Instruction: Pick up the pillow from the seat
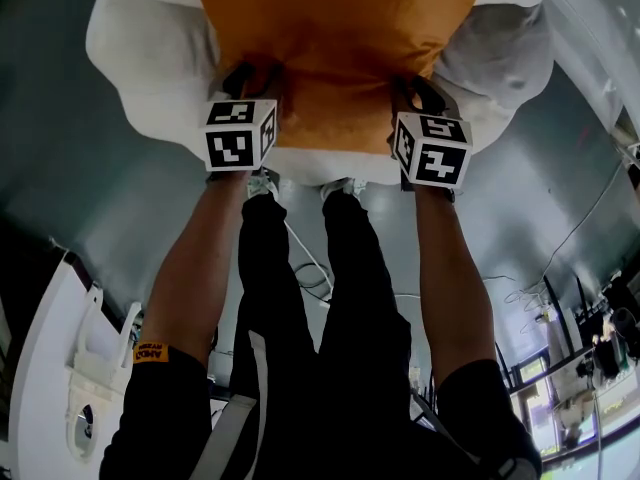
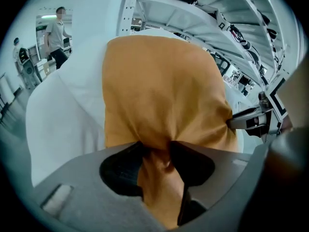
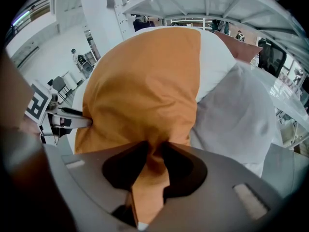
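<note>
Closest to the lens: the grey left tongs (image 2: 157, 149), pinching a gathered fold of the plump orange fabric pillow (image 2: 159, 91) at its lower near edge, with the cloth squeezed into a ridge between the dark pads. Same on the other side: the grey right tongs (image 3: 153, 151), clamped on a matching tuck of orange cloth toward the opposite lower corner. In the head view, both seen biting the pillow's near edge, well apart, one toward each corner. Pillow resting on the puffy white cushioned seat (image 1: 135, 38), leaning back against it, with no visible gap beneath it yet. On its right flank, touching it, a pale grey cushion (image 3: 231, 115).

Likely light and very soft: creases radiating from each pinch, no stiffness anywhere. Expect sagging through the middle once lifted, and pulling on the cover rather than the filling, with only cloth apparently caught. Not fragile. Woven cover probably grippy enough, though with some risk of a thin tuck creeping out of the pads. Best held much as now, at two spread points along one edge, and deeper into the stuffing in case of slipping. Raise both sides together and keep them level.
</note>
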The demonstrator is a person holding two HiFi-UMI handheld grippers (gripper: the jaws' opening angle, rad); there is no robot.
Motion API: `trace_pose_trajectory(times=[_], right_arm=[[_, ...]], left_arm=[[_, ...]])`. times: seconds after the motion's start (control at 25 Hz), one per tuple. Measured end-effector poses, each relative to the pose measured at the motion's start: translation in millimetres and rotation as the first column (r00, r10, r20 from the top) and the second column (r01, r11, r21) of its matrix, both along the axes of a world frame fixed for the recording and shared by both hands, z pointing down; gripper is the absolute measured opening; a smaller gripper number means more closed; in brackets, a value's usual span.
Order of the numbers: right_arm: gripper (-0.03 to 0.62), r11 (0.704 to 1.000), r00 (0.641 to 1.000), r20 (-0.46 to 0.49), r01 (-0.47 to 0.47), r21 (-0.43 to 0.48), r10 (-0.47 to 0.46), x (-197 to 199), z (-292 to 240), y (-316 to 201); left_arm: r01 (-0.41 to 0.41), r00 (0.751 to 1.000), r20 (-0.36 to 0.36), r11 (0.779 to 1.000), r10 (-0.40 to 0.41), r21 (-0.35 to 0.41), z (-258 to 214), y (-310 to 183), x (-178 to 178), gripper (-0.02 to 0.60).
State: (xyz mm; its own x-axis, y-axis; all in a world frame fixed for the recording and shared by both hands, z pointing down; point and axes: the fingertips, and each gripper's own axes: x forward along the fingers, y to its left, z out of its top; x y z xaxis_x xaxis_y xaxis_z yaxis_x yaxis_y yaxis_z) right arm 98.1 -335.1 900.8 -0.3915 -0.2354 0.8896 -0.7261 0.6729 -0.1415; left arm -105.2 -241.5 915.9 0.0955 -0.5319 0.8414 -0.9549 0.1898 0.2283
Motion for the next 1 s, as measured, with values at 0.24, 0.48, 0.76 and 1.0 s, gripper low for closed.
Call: trace_pose_trajectory(times=[0.24,0.48,0.76,1.0], right_arm=[[0.061,1.0,1.0,-0.022,-0.004,0.004,0.004,-2.0,-6.5,3.1],[0.023,1.0,0.999,-0.036,-0.017,0.018,0.017,-2.8,-19.0,6.6],[0.008,0.998,0.998,-0.049,-0.047,0.034,0.049,-6.3,-43.6,17.2],[0.006,0.995,0.995,-0.04,-0.086,0.041,0.088,-8.0,-79.8,34.3]], left_arm=[[-0.028,0.999,0.02,1.0,0.028,-0.011,-9.4,4.6,-3.8,0.121],[-0.042,0.999,0.025,0.999,0.043,-0.024,-23.5,6.3,-1.6,0.036],[-0.052,0.999,0.009,0.999,0.052,-0.012,-51.9,15.2,-2.9,0.009],[-0.033,0.999,-0.016,0.999,0.033,0.01,-90.7,26.2,-7.8,0.006]])
